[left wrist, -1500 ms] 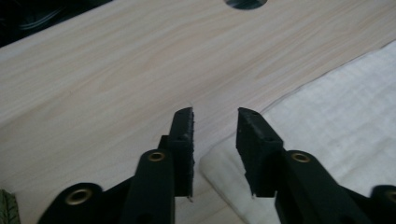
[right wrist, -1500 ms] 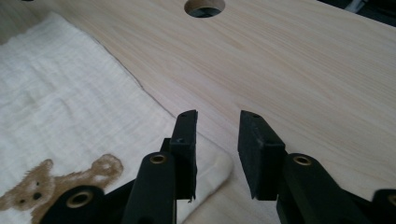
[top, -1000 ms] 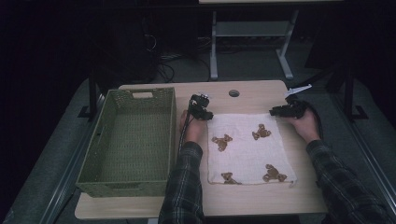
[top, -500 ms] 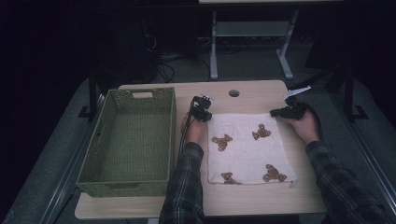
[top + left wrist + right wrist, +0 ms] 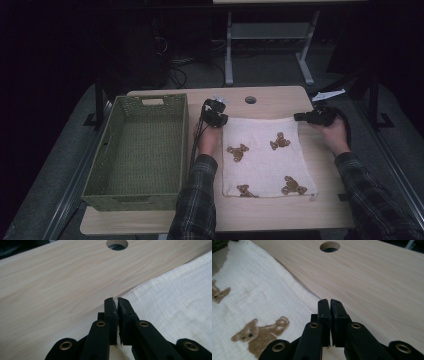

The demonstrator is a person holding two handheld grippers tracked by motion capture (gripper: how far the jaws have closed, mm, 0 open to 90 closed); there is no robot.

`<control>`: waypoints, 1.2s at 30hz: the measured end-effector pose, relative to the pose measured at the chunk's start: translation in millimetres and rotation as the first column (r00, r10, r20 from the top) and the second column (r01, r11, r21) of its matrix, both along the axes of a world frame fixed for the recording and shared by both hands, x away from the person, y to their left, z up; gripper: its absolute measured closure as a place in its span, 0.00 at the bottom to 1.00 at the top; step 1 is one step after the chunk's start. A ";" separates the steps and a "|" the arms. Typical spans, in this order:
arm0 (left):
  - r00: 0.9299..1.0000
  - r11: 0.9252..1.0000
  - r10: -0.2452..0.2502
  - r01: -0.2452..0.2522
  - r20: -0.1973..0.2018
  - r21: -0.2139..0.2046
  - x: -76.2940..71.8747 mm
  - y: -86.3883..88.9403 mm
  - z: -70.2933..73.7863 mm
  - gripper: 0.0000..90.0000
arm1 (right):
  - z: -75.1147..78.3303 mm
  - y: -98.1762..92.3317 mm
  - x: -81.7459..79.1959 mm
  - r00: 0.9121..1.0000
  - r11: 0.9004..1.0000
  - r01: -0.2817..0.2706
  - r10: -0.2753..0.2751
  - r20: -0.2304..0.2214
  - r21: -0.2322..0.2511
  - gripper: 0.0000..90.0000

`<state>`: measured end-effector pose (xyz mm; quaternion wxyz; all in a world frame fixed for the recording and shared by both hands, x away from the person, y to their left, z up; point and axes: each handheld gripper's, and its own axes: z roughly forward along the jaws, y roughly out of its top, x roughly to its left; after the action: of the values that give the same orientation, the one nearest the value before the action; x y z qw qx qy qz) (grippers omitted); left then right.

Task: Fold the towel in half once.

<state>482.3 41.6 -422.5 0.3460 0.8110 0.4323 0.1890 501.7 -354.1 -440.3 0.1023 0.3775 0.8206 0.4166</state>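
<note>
Both pairs of jaws are pressed together on the far edge of the cloth. In the left gripper view, the left gripper has its two black pads nearly flat against each other, with a thin sliver of white fabric showing between them at the cloth's far left corner. In the right gripper view, the right gripper is closed just as tightly at the far right corner, where the hem runs in under its tips; whether fabric is truly caught there is hard to see, though the pose suggests it is.

From the high view, the left gripper and the right gripper sit at the two far corners of the bear-printed cloth, which lies spread nearly flat on the wooden table, just beside the green woven basket. The basket holds nothing that can be seen.

As a judgement, the work is at an early stage: the corners are pinched, but the cloth is not yet folded or lifted clear. What remains is probably drawing the far edge toward the near one, folding again, and perhaps placing the bundle in the basket.
</note>
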 end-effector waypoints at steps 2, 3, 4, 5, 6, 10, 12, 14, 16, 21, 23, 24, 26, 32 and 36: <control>1.000 1.000 0.002 -0.002 0.003 -0.005 -4.0 1.4 2.7 0.96 | 3.8 0.0 -4.2 1.000 1.000 -0.004 0.004 0.013 0.005 0.97; 1.000 1.000 0.002 -0.002 0.009 -0.011 -6.5 2.1 4.1 0.96 | 6.1 0.0 -6.5 1.000 1.000 -0.007 0.007 0.013 0.009 0.97; 1.000 1.000 0.004 -0.004 0.013 -0.015 -9.5 3.2 5.8 0.96 | 7.5 -0.1 -8.2 1.000 1.000 -0.010 0.010 0.024 0.007 0.97; 1.000 1.000 0.005 -0.005 0.018 -0.015 -11.1 3.6 6.7 0.96 | 9.5 -0.5 -11.2 0.999 1.000 -0.015 0.014 0.029 0.009 0.97; 1.000 1.000 0.004 -0.004 0.024 -0.017 -13.2 4.4 7.9 0.96 | 10.2 -0.6 -12.8 0.999 1.000 -0.014 0.014 0.033 0.014 0.97; 0.999 1.000 0.002 -0.002 0.038 -0.012 -21.4 6.4 10.6 0.96 | 11.7 -2.7 -20.9 0.999 1.000 -0.025 0.025 0.045 0.016 0.97; 0.999 1.000 0.001 -0.001 0.037 -0.011 -25.7 7.5 10.1 0.96 | 12.3 -3.9 -24.6 0.998 1.000 -0.028 0.027 0.051 0.012 0.97; 0.999 1.000 0.004 -0.004 0.037 -0.019 -29.1 8.1 9.0 0.96 | 12.5 -5.2 -28.5 0.998 0.999 -0.031 0.030 0.057 0.015 0.97; 0.999 1.000 0.002 -0.001 0.036 -0.022 -32.8 9.1 7.2 0.96 | 12.6 -5.9 -32.9 0.998 0.999 -0.033 0.032 0.061 0.017 0.97; 1.000 1.000 0.002 -0.001 0.026 -0.025 -43.7 11.7 2.4 0.96 | 10.9 -8.3 -44.3 0.997 0.999 -0.039 0.038 0.068 0.018 0.97; 1.000 1.000 0.004 -0.004 0.024 -0.026 -48.5 11.9 1.3 0.96 | 9.3 -8.0 -49.3 0.996 0.999 -0.038 0.038 0.076 0.009 0.97; 1.000 1.000 0.005 -0.004 0.028 -0.022 -51.0 12.1 1.1 0.96 | 8.7 -7.6 -52.4 0.997 0.999 -0.038 0.037 0.073 0.004 0.97; 0.999 1.000 0.005 -0.005 0.034 -0.019 -57.4 11.6 0.5 0.96 | 6.5 -6.8 -59.6 0.997 0.999 -0.039 0.040 0.071 -0.004 0.97; 0.999 1.000 -0.006 0.007 0.041 -0.009 -73.1 12.1 -1.5 0.96 | 0.2 -6.7 -76.3 0.997 0.999 -0.046 0.046 0.069 -0.013 0.97; 0.998 1.000 -0.019 0.019 0.052 0.002 -84.3 10.9 -2.5 0.96 | -0.6 -9.1 -87.9 0.997 0.999 -0.043 0.044 0.068 -0.005 0.97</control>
<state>398.0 52.5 -425.1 0.3581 0.8101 0.4154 0.2072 413.8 -363.1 -440.9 0.1218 0.3448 0.8254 0.4301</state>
